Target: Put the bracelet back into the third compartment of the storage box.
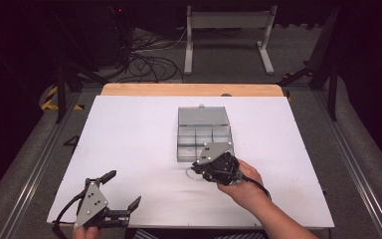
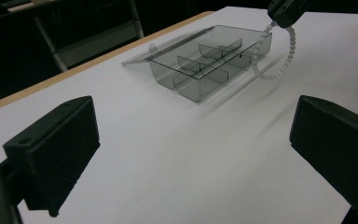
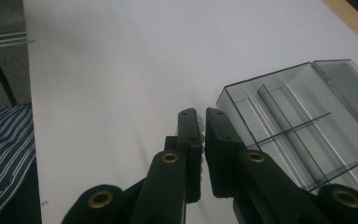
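Observation:
A clear grey compartment box (image 1: pixel 178 145) lies open at the table's middle, its lid flat behind it. My right gripper (image 1: pixel 197 167) hovers just in front of the box, shut on a white bead string (image 1: pixel 189 173) that hangs in a loop to the table. The left gripper view shows that bead string (image 2: pixel 285 55) dangling beside the box (image 2: pixel 186 87) from the right gripper (image 2: pixel 286 9). In the right gripper view the beads (image 3: pixel 200 140) sit pinched between my jaws, left of the box's corner (image 3: pixel 235 100). My left gripper (image 1: pixel 123 189) stands open near the front left edge, holding nothing.
White table sheet (image 1: pixel 129 134) with a wooden strip (image 1: pixel 189 89) along its far edge. Cables and a metal stand (image 1: pixel 229 30) lie on the floor beyond. A striped sleeve (image 3: pixel 2 154) shows at the near edge.

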Motion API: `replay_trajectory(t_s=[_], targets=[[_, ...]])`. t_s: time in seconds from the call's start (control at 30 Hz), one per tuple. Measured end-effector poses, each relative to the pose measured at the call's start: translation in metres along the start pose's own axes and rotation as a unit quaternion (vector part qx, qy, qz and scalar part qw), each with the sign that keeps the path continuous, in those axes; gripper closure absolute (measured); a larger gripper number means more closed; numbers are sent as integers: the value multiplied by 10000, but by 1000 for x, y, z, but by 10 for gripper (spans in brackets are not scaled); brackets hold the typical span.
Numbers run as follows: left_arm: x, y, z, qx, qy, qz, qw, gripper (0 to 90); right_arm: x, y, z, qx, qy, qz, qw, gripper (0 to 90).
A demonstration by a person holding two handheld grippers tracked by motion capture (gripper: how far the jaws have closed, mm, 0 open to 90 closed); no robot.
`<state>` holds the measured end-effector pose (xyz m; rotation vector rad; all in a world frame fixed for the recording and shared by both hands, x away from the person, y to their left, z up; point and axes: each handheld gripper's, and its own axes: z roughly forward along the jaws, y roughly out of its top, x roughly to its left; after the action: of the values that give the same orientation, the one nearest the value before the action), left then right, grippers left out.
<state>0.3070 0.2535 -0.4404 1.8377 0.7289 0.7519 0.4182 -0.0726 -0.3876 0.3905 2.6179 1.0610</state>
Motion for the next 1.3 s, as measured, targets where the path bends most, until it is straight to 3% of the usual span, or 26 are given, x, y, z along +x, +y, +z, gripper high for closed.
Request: replay_trajectory(t_s=[0.8,1.3], targets=[[0,0,0,-3,5,2,10000,19,-18,9,-23,-443,-207,303,9983,856],[1,0,-1,8,23,41,10000,19,-42,18,-36,-438,-372,570,9967,856]])
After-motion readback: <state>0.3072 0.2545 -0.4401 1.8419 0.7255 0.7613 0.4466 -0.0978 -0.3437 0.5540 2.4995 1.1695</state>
